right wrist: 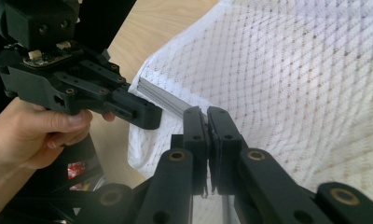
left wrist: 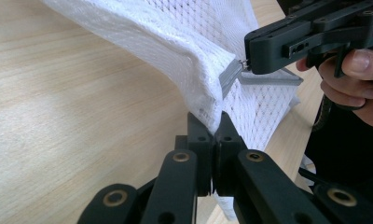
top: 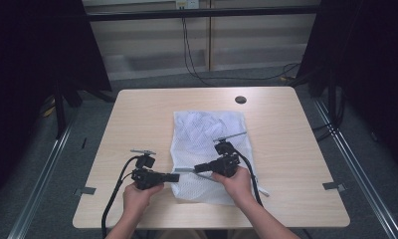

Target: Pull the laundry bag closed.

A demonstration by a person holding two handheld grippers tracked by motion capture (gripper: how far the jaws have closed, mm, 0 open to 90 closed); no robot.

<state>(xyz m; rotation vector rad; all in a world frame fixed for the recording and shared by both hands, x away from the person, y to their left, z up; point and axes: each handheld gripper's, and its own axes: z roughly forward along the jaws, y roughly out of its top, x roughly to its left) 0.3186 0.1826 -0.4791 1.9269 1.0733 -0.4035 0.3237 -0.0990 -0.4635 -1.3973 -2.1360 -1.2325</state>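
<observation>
A white mesh bag (top: 207, 134) lies flat in the middle of the wooden table (top: 137, 119). My left gripper (top: 176, 177) reaches in from the left, shut on the bag's near left edge (left wrist: 208, 100) just below the grey zipper tape (left wrist: 227, 78). My right gripper (top: 196, 168) points left over the bag, facing the left one. It is shut on the small metal zipper pull at the end of that tape. In the right gripper view its jaws (right wrist: 207, 114) are pressed together at the grey zipper edge (right wrist: 163, 99), beside the left gripper (right wrist: 154, 116).
A round black cable hole (top: 241, 99) sits near the table's far edge. Bare tabletop lies on both sides of the bag. Cables run over the floor behind the table, and dark curtains hang at the left and right.
</observation>
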